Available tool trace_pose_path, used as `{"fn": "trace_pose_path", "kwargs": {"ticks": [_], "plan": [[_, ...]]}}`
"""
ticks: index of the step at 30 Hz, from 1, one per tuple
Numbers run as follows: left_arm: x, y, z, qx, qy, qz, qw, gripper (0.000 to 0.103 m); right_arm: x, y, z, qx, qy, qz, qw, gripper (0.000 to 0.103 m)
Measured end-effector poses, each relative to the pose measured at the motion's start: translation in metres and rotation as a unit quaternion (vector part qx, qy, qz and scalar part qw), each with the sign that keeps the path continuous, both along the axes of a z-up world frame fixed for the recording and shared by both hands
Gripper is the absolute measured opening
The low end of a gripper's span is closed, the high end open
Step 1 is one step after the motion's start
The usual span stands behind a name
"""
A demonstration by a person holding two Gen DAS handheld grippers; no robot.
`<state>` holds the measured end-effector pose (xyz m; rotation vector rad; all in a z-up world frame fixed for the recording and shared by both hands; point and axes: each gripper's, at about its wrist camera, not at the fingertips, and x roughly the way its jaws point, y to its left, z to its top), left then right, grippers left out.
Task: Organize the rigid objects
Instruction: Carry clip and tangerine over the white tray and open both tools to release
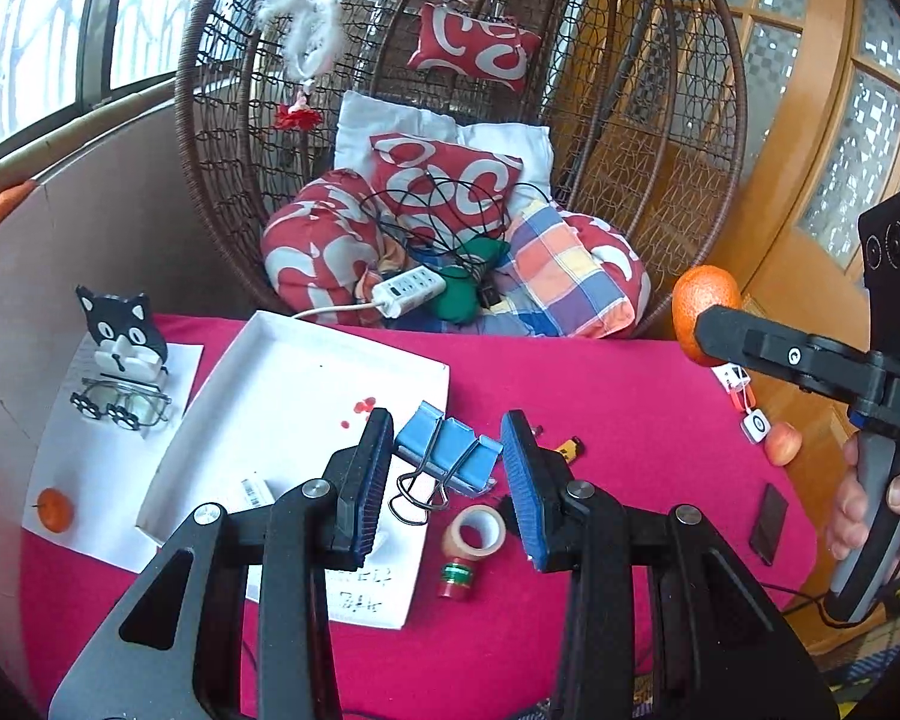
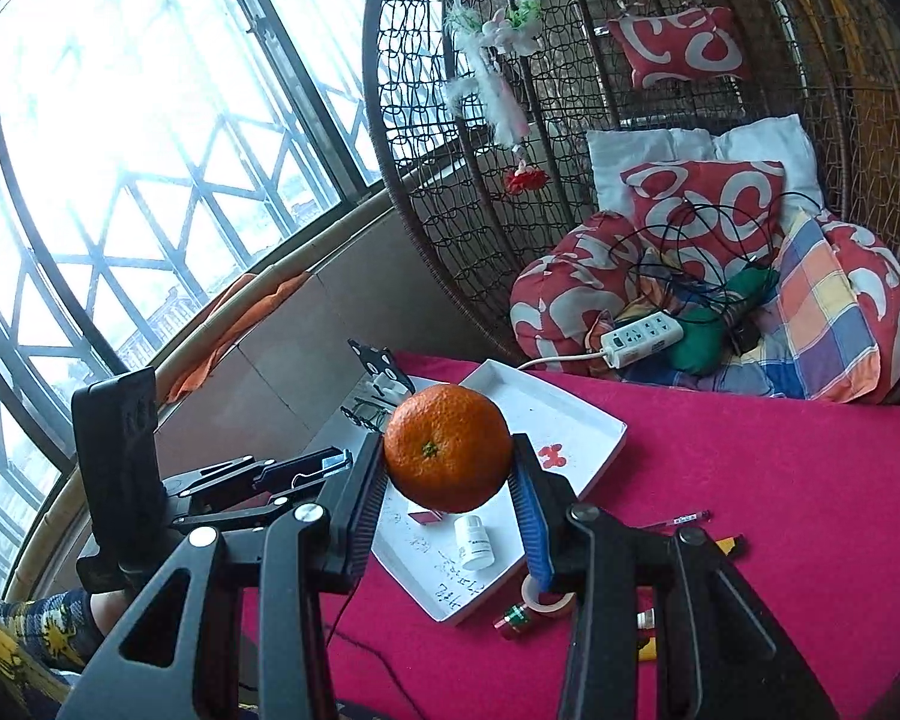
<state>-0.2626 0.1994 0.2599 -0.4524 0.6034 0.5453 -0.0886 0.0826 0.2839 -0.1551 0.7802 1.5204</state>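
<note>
1. The orange (image 2: 447, 447) sits clamped between the right tongs (image 2: 450, 468), held up above the white tray (image 2: 594, 420).
2. The blue binder clip (image 1: 447, 456) is gripped in the left tongs (image 1: 447, 468), above the pink table (image 1: 630, 396).
3. A tape roll (image 1: 477, 531) and a small red-and-green roll (image 1: 456, 579) lie on the cloth just beside the tray.
4. Another orange (image 1: 54, 509) rests on paper (image 1: 90, 480) at the far left.

Wicker hanging chair (image 1: 630, 120) with patterned cushions (image 1: 444, 180), white power strip (image 1: 408, 288), barred window (image 2: 120, 150).
</note>
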Motion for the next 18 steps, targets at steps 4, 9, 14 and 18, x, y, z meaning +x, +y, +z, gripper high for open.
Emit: {"fn": "trace_pose_path", "kwargs": {"ticks": [4,9,14,18], "plan": [[-0.012,0.011,-0.003,-0.004,-0.001,0.006,1.0000,0.037,-0.007,0.009,-0.005,-0.007,0.006,0.000,1.000,0.040],[-0.023,0.028,-0.009,-0.015,0.002,0.013,0.9998,0.037,-0.012,0.021,-0.016,-0.023,0.017,-0.005,1.000,0.040],[-0.032,0.045,-0.013,-0.017,0.006,0.014,0.9997,0.037,-0.015,0.031,-0.026,-0.033,0.031,-0.018,0.999,0.040],[-0.037,0.065,-0.019,-0.025,0.012,0.014,0.9995,0.037,-0.017,0.039,-0.034,-0.042,0.037,-0.027,0.998,0.040]]}}
